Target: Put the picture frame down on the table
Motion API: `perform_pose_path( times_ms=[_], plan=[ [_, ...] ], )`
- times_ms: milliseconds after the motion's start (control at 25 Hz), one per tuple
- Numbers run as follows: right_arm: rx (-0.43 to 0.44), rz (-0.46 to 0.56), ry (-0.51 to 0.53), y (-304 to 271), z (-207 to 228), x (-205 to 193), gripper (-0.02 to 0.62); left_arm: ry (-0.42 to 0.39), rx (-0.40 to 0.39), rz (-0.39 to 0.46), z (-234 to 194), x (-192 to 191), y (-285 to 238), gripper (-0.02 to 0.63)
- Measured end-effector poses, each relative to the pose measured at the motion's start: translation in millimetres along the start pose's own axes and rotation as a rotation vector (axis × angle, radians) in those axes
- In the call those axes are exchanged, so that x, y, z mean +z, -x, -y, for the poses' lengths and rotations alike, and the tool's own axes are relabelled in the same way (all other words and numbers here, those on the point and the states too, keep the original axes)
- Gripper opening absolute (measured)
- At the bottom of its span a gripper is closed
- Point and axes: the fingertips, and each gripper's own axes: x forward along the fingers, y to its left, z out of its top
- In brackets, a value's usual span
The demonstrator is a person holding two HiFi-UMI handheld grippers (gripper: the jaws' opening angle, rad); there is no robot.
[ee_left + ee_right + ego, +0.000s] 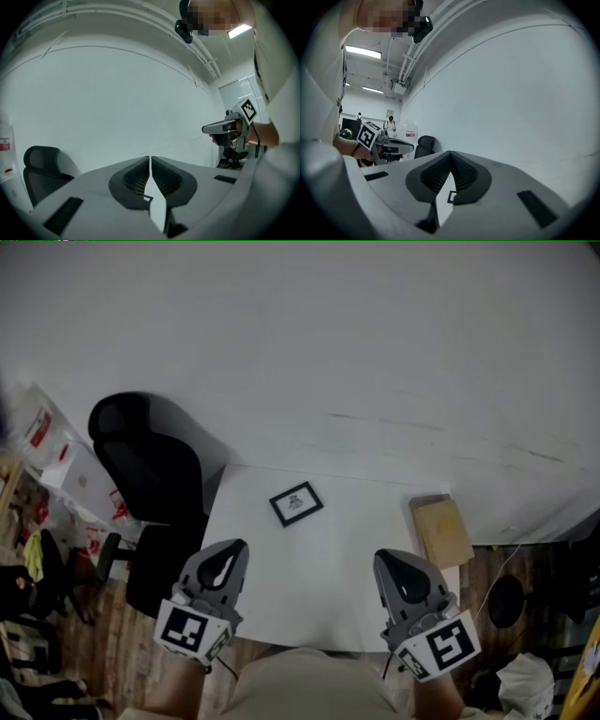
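A small black picture frame [296,503] with a white mat lies flat on the white table [347,577], toward its far side. Both grippers hover over the table's near edge, well short of the frame. My left gripper [228,557] is shut and holds nothing; in its own view the left gripper [150,160] has its tips touching. My right gripper [391,564] is likewise shut and empty, and in its own view the right gripper [450,154] shows its tips meeting. A dark corner of the frame [451,197] shows through the slit below the tips.
A brown cardboard box [444,532] sits at the table's right edge. A black office chair [150,465] stands by the left side of the table. A white wall [375,352] runs behind it. Shelves with clutter [47,484] fill the far left.
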Motion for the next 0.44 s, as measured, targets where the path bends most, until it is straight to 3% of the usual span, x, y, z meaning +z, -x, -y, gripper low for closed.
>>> perform_pose_path(
  times_ms=[440],
  plan=[
    [0.053, -0.053, -0.035, -15.9, -21.1, -26.6, 0.023, 0.051, 0.012, -0.049, -3.5, -22.6, 7.1, 0.031]
  ],
)
